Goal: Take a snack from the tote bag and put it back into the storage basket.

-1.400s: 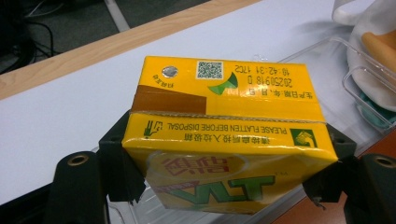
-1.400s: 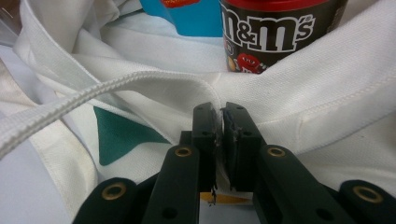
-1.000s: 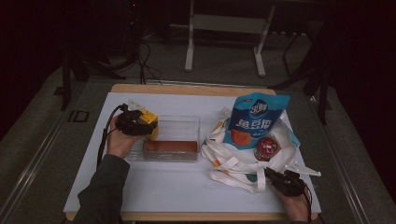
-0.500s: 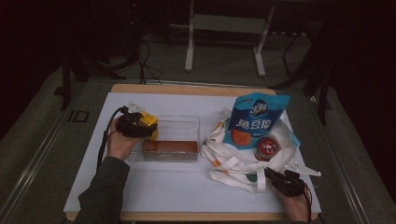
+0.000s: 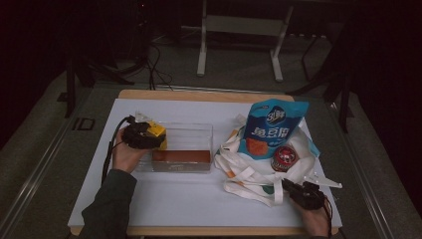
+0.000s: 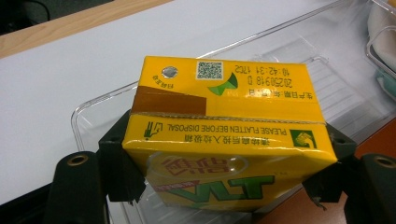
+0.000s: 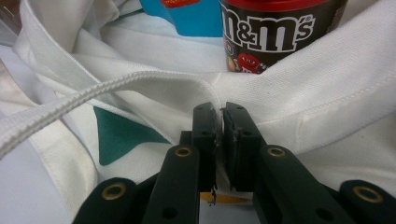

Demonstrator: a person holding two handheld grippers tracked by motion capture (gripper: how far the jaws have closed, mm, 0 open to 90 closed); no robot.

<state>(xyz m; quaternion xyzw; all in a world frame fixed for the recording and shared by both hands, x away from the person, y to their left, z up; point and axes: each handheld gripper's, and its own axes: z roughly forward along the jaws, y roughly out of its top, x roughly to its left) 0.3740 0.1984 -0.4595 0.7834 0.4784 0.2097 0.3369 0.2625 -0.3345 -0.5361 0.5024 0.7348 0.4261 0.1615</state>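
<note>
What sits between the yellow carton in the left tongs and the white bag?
In the high view, the clear tray spans that stretch, with a brown block lying in it, between the carton and the bag.

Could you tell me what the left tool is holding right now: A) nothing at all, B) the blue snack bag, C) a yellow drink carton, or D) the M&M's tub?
C: in the left gripper view the left tool has its jaws clamped on both sides of the yellow drink carton, above the clear tray.

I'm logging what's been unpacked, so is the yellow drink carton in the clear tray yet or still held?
Still held: the left gripper clamps the yellow carton on both sides, just over the clear tray. Whether it touches the tray floor, cannot tell.
</note>
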